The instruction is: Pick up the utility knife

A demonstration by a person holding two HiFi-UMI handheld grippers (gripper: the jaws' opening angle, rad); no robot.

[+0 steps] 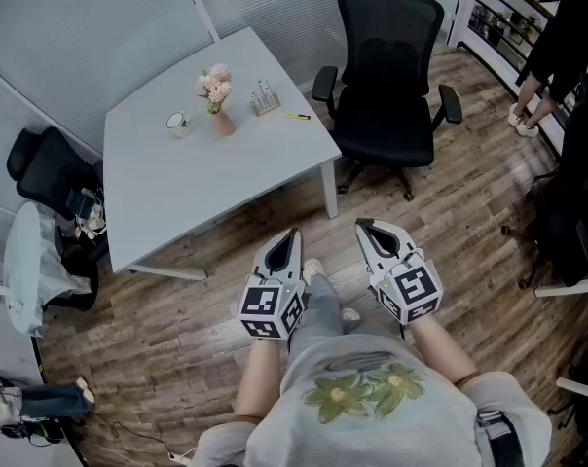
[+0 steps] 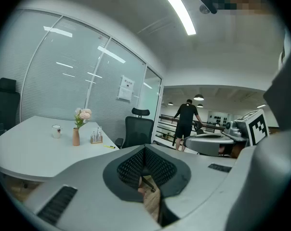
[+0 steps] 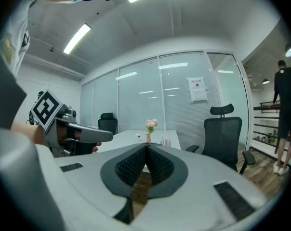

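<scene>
The utility knife [image 1: 297, 116] is a small yellow bar lying on the white table [image 1: 167, 188] near its far right edge; in the left gripper view the knife [image 2: 108, 147] shows as a thin yellow streak at the table's end. Both grippers hang over the wooden floor, well short of the table. My left gripper [image 1: 292, 233] has its jaws together with nothing held, and its tips [image 2: 144, 148] meet in a point. My right gripper [image 1: 363, 226] is likewise shut and empty, aimed toward the table [image 3: 146, 146].
On the table stand a vase of pink flowers [image 1: 216, 100], a white cup [image 1: 178, 123] and a small rack of bottles [image 1: 265, 98]. A black office chair [image 1: 386, 76] sits right of the table, another [image 1: 46, 168] at its left. A person [image 1: 557, 37] stands far right.
</scene>
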